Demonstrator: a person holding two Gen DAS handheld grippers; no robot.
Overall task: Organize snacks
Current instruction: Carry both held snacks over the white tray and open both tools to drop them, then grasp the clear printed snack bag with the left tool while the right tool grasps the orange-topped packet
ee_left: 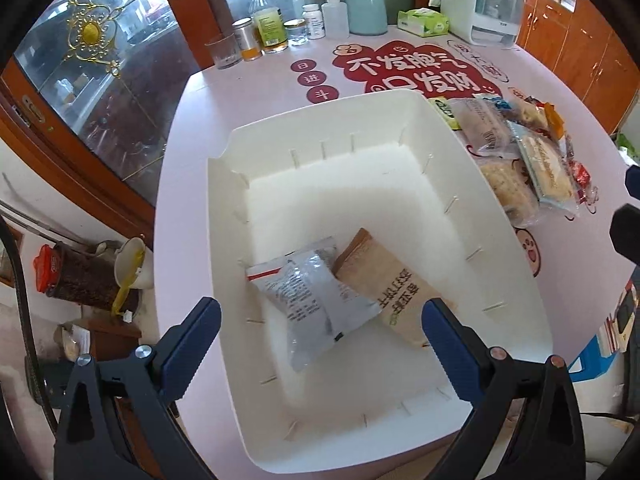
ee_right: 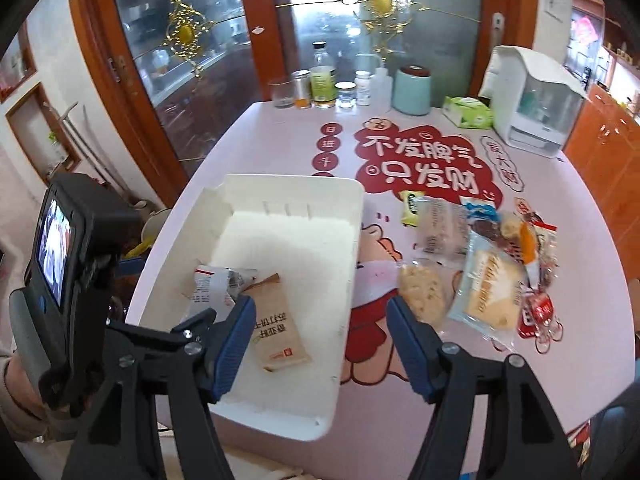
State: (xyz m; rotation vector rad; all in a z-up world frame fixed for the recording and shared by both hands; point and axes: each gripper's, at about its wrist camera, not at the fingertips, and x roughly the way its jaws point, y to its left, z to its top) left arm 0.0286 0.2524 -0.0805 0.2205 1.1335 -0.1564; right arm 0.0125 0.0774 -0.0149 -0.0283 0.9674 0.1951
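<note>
My left tool [ee_left: 320,344] hangs over the white plastic bin [ee_left: 516,248], spread wide and holding nothing. My right tool [ee_right: 320,340] is spread wide too, with nothing in it. The bin is a smooth rectangle with little ribs on its walls. Two snack packs lie inside, touching: one shiny silver pack [ee_left: 312,300] and one flat brown paper pack [ee_left: 384,284]. A pile of crinkly snack packs [ee_right: 480,264] waits beside the bin on the pink tabletop [ee_right: 280,140].

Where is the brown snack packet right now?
The brown packet lies inside the white bin, at its near end, beside the grey packet and partly under it.
</note>
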